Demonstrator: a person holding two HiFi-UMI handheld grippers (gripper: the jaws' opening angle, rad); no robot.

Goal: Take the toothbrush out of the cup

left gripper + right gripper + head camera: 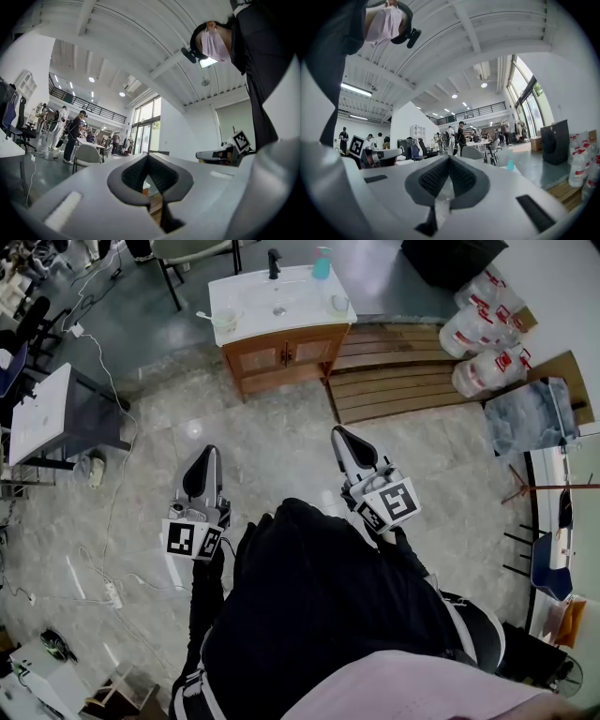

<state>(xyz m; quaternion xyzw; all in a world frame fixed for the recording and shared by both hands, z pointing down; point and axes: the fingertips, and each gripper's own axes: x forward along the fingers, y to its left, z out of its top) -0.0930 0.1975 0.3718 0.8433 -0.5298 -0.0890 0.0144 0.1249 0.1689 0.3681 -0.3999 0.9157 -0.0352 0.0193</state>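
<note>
At the top centre of the head view stands a wooden sink cabinet [281,357] under a white worktop [305,292]. Near the worktop's left edge sits the cup [226,321]. The toothbrush [203,315] leans out of it toward the left, reaching past the rim (it is too small here to tell which end is up). A second cup [339,304] stands by the right edge, a blue bottle [322,263] at the back right, and a dark tap [274,261] behind the basin.

Both grippers hang in the middle of the frame, well apart from the cabinet and pointing up the frame toward it. The left gripper [210,452] is left of centre and the right gripper [338,433] right of centre, with the person's dark sleeves below them. Each gripper view shows its jaw tips pressed together with nothing between them.

Between the gripper tips and the cabinet front a stretch of pale tiled floor [272,427] lies open. A wooden pallet [403,371] sits right beside the cabinet's right side, with white jugs [483,334] clustered at its far right end. At the left of the frame a grey table [56,413] stands, and a white cable [112,512] trails over the floor, left of the left gripper.
</note>
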